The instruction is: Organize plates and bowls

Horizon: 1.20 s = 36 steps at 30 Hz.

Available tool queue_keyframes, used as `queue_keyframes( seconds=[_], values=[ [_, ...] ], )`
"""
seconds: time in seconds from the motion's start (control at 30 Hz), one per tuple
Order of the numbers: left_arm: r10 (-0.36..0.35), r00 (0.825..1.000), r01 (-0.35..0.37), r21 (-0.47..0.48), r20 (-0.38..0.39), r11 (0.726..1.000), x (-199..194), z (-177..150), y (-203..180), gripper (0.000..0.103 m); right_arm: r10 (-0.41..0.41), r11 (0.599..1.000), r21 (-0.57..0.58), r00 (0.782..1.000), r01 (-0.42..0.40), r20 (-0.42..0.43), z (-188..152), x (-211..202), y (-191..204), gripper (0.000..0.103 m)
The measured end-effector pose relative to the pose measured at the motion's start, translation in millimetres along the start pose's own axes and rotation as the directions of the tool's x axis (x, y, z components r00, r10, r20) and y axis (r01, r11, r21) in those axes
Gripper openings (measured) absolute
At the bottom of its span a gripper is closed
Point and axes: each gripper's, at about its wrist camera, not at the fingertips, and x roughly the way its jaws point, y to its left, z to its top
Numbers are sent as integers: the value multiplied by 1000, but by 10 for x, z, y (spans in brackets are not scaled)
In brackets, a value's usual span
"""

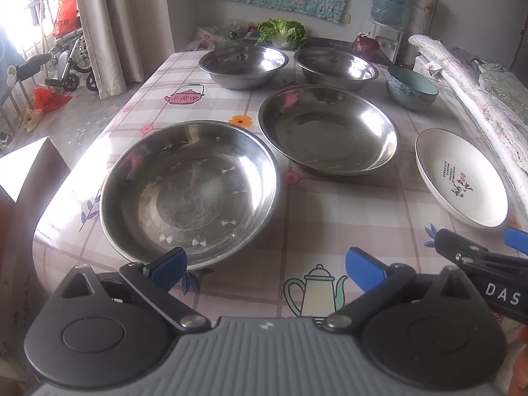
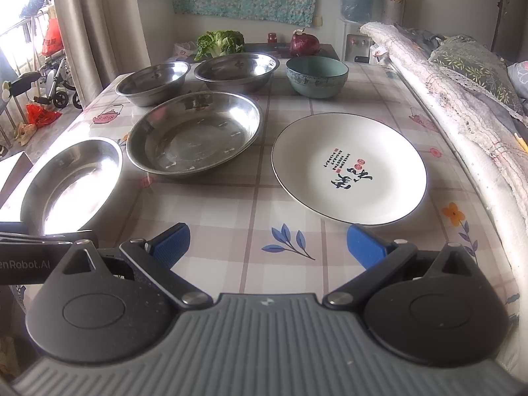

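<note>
- Left wrist view: the left gripper (image 1: 265, 269) hangs with its jaws spread wide and nothing between them, at the bottom of the frame. Its left fingertip sits at the near rim of the nearest steel plate (image 1: 189, 191), lower left, probably lined up to pinch that rim.
- A second steel plate (image 1: 328, 128) lies at centre, two steel bowls (image 1: 243, 62) in the upper middle, a blue bowl (image 1: 412, 87) upper right.
- Right wrist view: the right gripper (image 2: 267, 242) is likewise spread and empty, low in frame, its right fingertip just before the white plate (image 2: 349, 168) at centre right, which suits a rim grasp.
- Everything lies separate on the tablecloth (image 2: 250, 204), so stacking appears not yet begun.
</note>
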Motion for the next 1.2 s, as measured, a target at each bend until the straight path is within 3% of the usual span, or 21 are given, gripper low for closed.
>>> queue_keyframes(
  seconds=[1.2],
  values=[
    [-3, 1000, 3, 1, -2, 1000, -4, 36, -10, 103, -3, 1000, 6, 1000, 3, -8, 27, 33, -17, 102]
  ],
)
